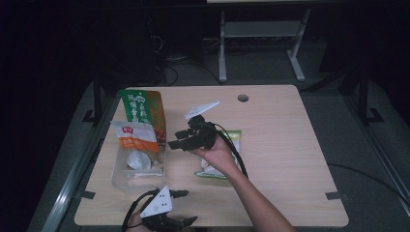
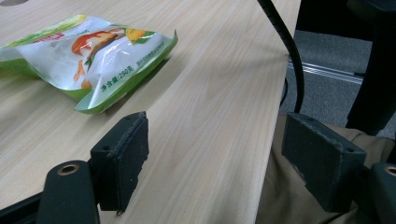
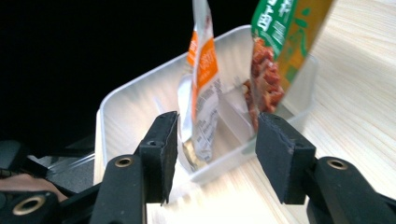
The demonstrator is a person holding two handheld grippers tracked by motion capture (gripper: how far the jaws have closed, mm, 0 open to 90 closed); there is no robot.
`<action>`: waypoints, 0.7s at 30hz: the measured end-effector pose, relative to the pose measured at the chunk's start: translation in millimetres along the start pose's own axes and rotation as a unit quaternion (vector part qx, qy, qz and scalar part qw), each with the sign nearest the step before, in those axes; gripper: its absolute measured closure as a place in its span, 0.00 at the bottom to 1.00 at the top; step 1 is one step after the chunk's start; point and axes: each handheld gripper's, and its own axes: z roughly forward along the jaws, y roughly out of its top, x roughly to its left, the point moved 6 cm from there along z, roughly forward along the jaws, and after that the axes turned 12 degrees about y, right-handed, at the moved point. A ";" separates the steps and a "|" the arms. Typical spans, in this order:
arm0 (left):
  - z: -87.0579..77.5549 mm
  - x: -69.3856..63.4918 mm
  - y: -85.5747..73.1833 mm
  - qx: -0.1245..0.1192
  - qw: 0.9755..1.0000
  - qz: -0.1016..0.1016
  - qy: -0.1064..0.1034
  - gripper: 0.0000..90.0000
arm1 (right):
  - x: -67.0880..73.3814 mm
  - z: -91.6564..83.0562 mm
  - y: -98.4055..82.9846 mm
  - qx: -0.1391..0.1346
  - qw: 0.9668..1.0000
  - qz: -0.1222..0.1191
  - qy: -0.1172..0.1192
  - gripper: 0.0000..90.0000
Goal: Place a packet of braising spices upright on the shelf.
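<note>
On the pale wooden table [image 1: 290, 159] in a dark room, your right gripper [image 1: 180, 140] hung empty, jaws apart, just right of the clear bin [image 1: 118, 176] holding two upright pouches, while your left gripper [image 1: 181, 207] rested open and empty at the table's near edge.

A green snack pouch [image 1: 220, 157] lay flat on the light wooden surface [image 1: 290, 145], well apart from the surface's round cable hole [image 1: 243, 98] near its far edge. Beyond it, a grey metal frame [image 1: 261, 43] stood on the dark floor among loose cables [image 1: 169, 67].
</note>
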 end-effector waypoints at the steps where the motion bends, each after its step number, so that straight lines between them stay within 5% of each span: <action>1: 0.1 -0.2 -0.1 0.000 1.000 -0.001 -0.001 0.25 | -1.2 -2.7 -1.6 -0.001 1.000 0.003 -0.004 0.53; 21: 0.2 0.0 -0.4 0.003 1.000 -0.002 0.000 0.25 | -18.7 -44.7 -27.5 -0.002 0.999 0.032 -0.039 0.47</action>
